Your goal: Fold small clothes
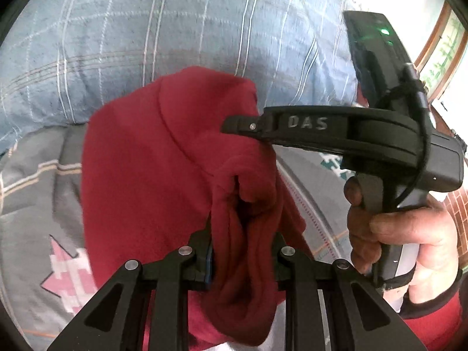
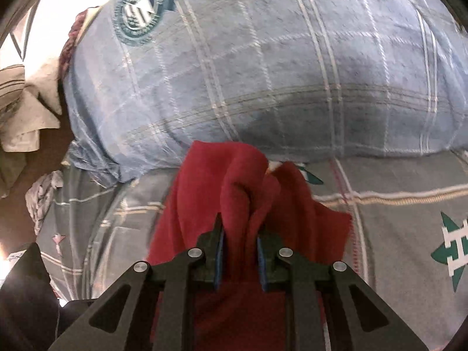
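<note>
Where the left wrist view looks forward, the left gripper (image 1: 242,251) is clamped on a bunched fold of the red garment (image 1: 163,158), above the grey bedsheet (image 1: 35,204). In the right wrist view, the right gripper (image 2: 241,251) pinches the red garment (image 2: 204,187), near the blue plaid pillow (image 2: 263,73).

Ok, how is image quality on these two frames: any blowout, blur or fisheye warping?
Left wrist view: the window at upper right is overexposed, and the red fleece garment is sharp. Right wrist view: the upper left corner is blown out white, the blue plaid pillow bulges from fisheye distortion, and its edges look slightly soft.
</note>
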Demonstrator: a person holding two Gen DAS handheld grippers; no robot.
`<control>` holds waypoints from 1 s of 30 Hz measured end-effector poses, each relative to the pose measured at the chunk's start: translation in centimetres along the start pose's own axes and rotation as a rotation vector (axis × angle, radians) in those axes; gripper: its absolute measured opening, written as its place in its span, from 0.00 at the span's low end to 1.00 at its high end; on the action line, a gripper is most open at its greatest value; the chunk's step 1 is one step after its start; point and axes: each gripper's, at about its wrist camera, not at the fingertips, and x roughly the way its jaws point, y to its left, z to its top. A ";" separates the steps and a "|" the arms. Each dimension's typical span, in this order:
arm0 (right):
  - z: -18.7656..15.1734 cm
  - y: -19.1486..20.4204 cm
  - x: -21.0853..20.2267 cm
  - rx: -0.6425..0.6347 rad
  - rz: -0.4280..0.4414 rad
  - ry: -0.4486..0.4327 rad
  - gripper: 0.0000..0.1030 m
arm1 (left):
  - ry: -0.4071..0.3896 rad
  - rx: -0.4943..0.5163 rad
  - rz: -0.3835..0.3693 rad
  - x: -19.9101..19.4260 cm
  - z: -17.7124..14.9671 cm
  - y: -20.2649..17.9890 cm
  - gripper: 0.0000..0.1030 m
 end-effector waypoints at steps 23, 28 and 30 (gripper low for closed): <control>-5.2 6.0 -1.4 -0.245 -0.061 0.046 0.41 | -0.026 0.002 0.120 -4.8 -2.7 3.9 0.61; -9.2 2.6 -0.4 -0.223 -0.202 0.086 0.44 | 0.005 -0.010 0.143 -3.8 -3.3 4.6 0.61; -9.5 1.8 -0.9 -0.152 -0.150 0.067 0.44 | 0.005 -0.035 0.145 -3.3 -3.1 5.0 0.61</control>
